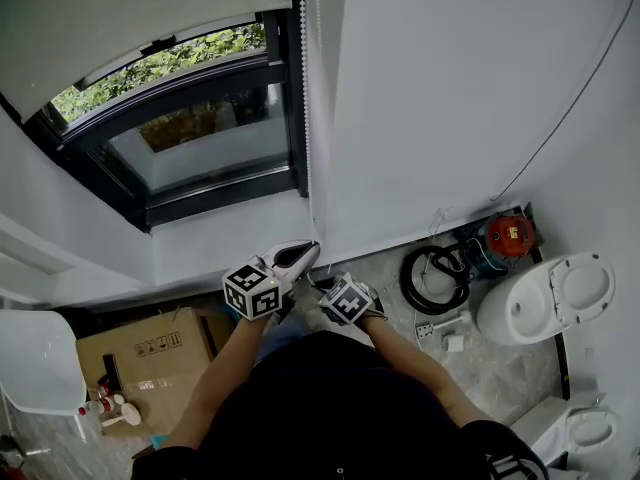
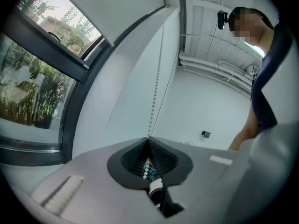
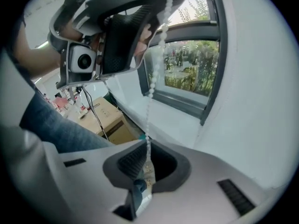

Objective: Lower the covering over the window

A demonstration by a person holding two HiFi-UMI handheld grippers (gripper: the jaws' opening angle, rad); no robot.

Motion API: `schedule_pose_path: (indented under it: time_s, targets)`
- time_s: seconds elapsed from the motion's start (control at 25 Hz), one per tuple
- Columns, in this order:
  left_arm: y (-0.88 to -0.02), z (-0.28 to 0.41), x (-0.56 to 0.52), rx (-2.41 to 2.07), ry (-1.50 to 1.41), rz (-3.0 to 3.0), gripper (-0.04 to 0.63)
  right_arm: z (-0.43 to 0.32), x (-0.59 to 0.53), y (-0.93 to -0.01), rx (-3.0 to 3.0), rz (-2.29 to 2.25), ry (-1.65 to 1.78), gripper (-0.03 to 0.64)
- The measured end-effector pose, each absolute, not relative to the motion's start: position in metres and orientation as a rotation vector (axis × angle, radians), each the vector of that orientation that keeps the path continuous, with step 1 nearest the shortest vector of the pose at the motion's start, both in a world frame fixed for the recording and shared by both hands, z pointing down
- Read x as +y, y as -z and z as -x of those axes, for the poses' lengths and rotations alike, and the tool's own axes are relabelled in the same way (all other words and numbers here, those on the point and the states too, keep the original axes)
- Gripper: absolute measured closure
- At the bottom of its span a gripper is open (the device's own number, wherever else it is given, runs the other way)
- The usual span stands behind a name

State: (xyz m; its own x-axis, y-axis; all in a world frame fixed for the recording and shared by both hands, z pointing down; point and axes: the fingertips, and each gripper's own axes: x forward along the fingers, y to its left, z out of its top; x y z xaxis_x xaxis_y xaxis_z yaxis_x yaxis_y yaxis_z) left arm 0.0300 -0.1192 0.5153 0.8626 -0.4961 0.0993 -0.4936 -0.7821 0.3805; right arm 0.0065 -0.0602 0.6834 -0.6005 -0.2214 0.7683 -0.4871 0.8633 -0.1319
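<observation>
One left gripper point(image 1: 303, 253), one right gripper point(image 3: 147, 146), one window point(image 1: 200, 138), one blind point(image 1: 120, 18), one bead chain point(image 1: 305, 88), one cardboard box point(image 1: 140, 353), one toilet point(image 1: 545, 303).

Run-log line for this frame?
left gripper: shut on bead chain | right gripper: shut on it, lower down | blind: covers window top only

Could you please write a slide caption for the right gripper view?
Right gripper shut on the bead chain, left gripper clamping it above, window behind.
</observation>
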Motion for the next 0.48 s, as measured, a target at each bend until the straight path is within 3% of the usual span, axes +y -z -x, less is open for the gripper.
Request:
schedule_pose_path:
  time_s: [0.48]
  targets:
    - [-0.518,-0.022,-0.129,-0.781,0.034,-2.619,0.584,-0.028,-0.114,-0.559,-2.517,-0.669,-0.467,0.578]
